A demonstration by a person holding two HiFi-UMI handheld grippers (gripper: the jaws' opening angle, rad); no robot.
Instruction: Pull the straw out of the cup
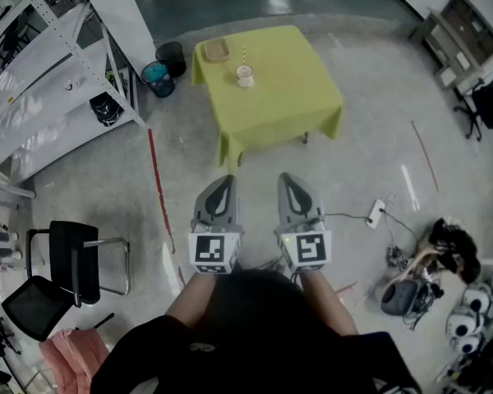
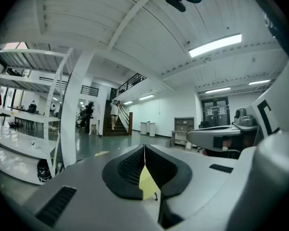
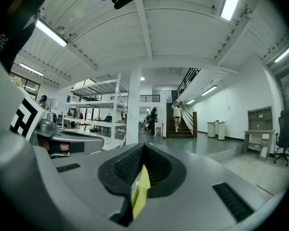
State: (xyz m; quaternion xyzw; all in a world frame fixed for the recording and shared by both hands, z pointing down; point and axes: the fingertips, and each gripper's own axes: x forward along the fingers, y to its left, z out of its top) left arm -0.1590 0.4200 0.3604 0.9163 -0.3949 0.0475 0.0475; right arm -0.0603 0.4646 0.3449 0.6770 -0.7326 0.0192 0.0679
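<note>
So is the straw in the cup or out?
In. The straw sticks up out of the cup on the yellow table.

One counter (image 1: pixel 287 97) carries one cup (image 1: pixel 245 76), one straw (image 1: pixel 245 54) and one wooden tray (image 1: pixel 217 51). Two bins (image 1: pixel 158 79) stand left of it.

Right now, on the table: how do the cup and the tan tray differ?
The cup is pale and upright, with the straw standing in it; the tray is tan, low and flat. The cup sits further in from the table's edges; the tray sits by its far left corner. Both rest on the yellow-green table, apart from each other.
</note>
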